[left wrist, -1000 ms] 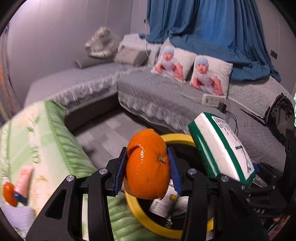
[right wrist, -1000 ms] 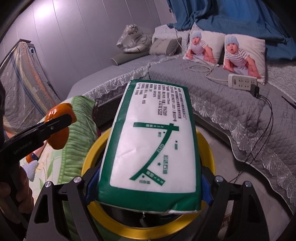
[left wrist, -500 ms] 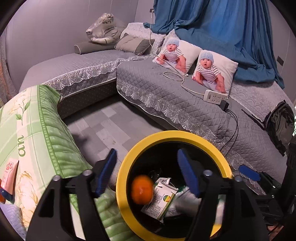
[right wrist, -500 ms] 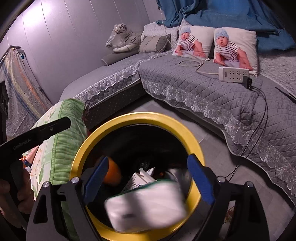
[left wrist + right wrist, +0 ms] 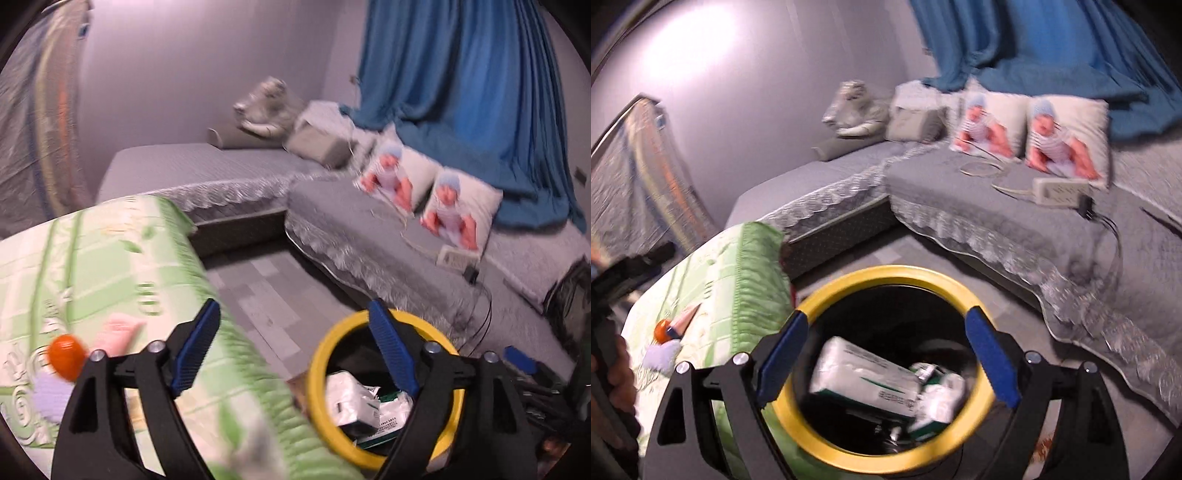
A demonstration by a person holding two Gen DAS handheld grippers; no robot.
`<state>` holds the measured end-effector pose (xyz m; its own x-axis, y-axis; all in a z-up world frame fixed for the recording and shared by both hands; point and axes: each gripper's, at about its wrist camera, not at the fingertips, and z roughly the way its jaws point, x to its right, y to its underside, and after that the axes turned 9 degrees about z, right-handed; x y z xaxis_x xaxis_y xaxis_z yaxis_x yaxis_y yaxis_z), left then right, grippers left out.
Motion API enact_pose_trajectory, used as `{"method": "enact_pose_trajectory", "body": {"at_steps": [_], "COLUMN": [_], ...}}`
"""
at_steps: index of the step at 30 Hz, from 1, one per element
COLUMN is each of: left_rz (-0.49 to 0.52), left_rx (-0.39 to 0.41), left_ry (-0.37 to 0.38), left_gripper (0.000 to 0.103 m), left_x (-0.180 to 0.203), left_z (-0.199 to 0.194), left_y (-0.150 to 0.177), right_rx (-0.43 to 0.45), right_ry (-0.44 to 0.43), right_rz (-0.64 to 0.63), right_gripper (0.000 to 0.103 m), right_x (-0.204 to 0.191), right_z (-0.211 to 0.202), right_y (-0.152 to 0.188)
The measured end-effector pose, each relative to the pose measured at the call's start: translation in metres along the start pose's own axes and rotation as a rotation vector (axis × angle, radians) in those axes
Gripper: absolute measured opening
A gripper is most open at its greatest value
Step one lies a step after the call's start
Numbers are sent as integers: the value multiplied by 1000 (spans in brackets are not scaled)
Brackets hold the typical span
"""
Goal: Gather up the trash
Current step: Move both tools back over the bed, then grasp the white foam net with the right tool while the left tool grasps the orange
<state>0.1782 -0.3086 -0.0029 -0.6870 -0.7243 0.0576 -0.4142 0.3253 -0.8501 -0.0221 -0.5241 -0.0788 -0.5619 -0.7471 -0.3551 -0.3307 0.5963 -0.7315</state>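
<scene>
I had both tongs released — left gripper point(image 5: 291, 350), right gripper point(image 5: 886, 354) — with the tissue pack point(image 5: 866, 380) lying inside the yellow-rimmed bin point(image 5: 886, 275), its long axis slanting down toward the right.

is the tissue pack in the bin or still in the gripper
In the bin. The white-and-green tissue pack lies inside the yellow-rimmed bin, and the right gripper stands open and empty above it.
</scene>
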Motion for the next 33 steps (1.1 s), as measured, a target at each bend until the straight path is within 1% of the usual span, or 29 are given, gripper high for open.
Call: {"method": "enact_pose_trajectory", "body": {"at_steps": [3,4,5,7,8,9,10,11,13,15,17,19,21,23,25,26,30,31,32,33], "left_rz": [17,18,16,10,5,-7,-17,-36,-72,-102,-125,-150,-208,-265,-289,-294,-306,-303,-297,-289], "left_rx": [42,64,76,91,90,87,82,71,46,25,12,-6,-16,-33,-61,-92,-136,-142,-141,-142], "left_ry": [-53,-92,-126,-210,-244,-288,-315,-362,-420,-467,-497,-513,-503,-487,-471,-456,-427,-422,-423,-426], "left_gripper": [86,88,92,93,93,94,95,95,95,95,95,95,95,95,95,95,95,95,95,95], "left_x": [-36,-53,-66,-95,-106,-121,-132,-148,-171,-188,-202,-211,-219,-227,-229,-231,-230,-229,-227,-226], "left_z": [-43,-61,-75,-103,-114,-127,-135,-148,-166,-182,-196,-205,-214,-217,-214,-210,-203,-201,-202,-201], "left_y": [7,13,17,33,39,48,56,69,87,104,121,134,152,168,180,186,202,202,204,203], "right_rx": [-25,-36,-54,-99,-118,-142,-170,-185,-224,-247,-281,-307,-332,-348,-369,-379,-415,-420,-416,-412], "right_ry": [-109,-148,-207,-308,-346,-389,-429,-454,-514,-537,-560,-548,-541,-514,-489,-473,-418,-412,-407,-400], "right_rz": [-97,-130,-185,-299,-342,-394,-457,-500,-599,-684,-766,-836,-878,-921,-961,-969,-982,-977,-971,-965], "right_gripper": [84,84,84,84,84,84,84,83,83,83,83,83,83,83,83,80,70,66,57,51], "right_x": [-39,-53,-73,-114,-130,-151,-176,-195,-236,-267,-297,-320,-331,-343,-354,-357,-361,-362,-362,-364], "right_z": [7,10,14,23,27,31,36,39,45,51,57,68,78,86,94,99,118,121,122,123], "right_y": [7,10,16,32,38,45,55,62,77,90,103,115,125,135,143,145,152,153,153,153]}}
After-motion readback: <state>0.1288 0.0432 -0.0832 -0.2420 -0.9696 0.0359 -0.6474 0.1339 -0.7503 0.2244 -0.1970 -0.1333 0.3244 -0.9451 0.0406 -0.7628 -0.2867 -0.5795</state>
